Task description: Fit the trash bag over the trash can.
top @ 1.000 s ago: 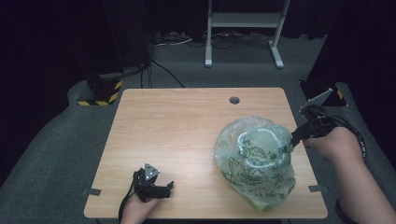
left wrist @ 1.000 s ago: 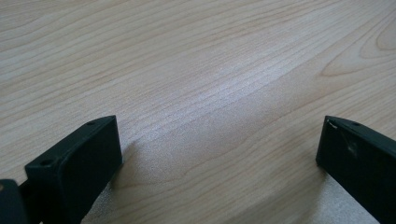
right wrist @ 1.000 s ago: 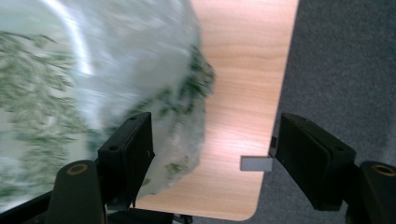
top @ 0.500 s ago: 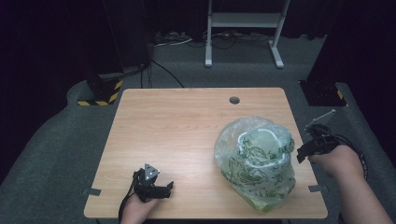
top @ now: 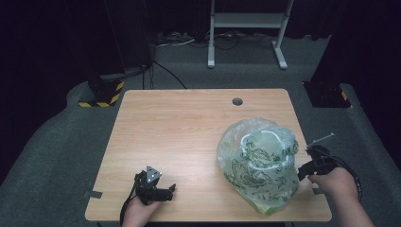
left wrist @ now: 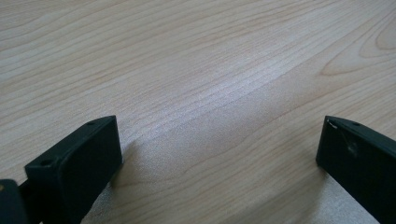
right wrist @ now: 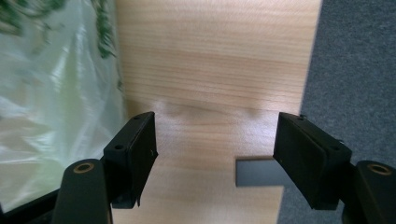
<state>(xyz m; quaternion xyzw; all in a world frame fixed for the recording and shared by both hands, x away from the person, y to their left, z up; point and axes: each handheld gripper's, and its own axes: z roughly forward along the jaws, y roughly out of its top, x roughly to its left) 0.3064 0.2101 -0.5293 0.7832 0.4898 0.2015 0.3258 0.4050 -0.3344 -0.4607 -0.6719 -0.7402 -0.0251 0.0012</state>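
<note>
So compared with a second ago, the right gripper (top: 302, 172) has dropped from up beside the top of the bag to the table's right edge, just beside the bag's lower side. Its jaws have just been closing a touch but stand wide apart with only bare wood between them. The left gripper (top: 171, 190) hasn't budged: near the front left corner, jaws spread wide, nothing between.

The bag itself, a big crumpled translucent plastic bag with green leafy print (top: 259, 163), sits in the same spot on the right half of the table, puffed up, reaching almost to the front edge.

Underneath is a light wooden rectangular table (top: 189, 127) with a round cable hole (top: 237, 101) near the back edge. Grey carpet floor (top: 56, 161) all round, dark room, a white metal stand (top: 246, 28) at the back, a yellow-and-black striped block (top: 101, 97) off the back left corner.
</note>
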